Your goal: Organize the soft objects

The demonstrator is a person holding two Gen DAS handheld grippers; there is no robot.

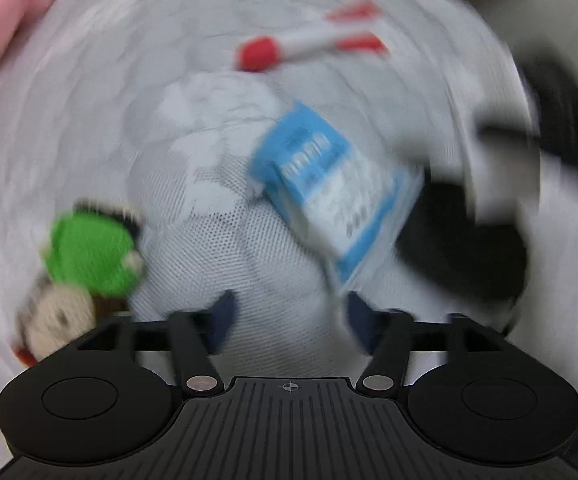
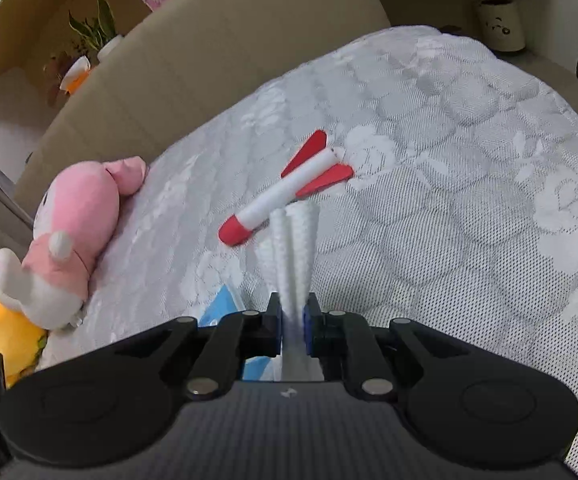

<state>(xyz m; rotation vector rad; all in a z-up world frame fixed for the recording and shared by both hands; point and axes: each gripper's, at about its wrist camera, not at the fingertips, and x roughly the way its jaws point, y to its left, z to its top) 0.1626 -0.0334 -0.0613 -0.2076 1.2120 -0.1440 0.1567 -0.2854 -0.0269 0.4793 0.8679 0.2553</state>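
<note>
Risk of slipping: right tongs (image 2: 292, 320) pinching white knitted cloth (image 2: 293, 248) by its narrow end, just short of foam rocket (image 2: 285, 188) on bed (image 2: 469, 184). Left tongs (image 1: 287, 316) spread, nothing between, blue pack (image 1: 329, 184) beyond; blurred, possibly swinging into it.

three plush toys (image 2: 69, 240), one foam rocket (image 2: 285, 188), one blue packet (image 1: 329, 184), one green plush (image 1: 93, 256)

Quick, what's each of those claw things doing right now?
Left gripper: jaws open, holding nothing.
Right gripper: jaws shut on a white knitted cloth.
</note>
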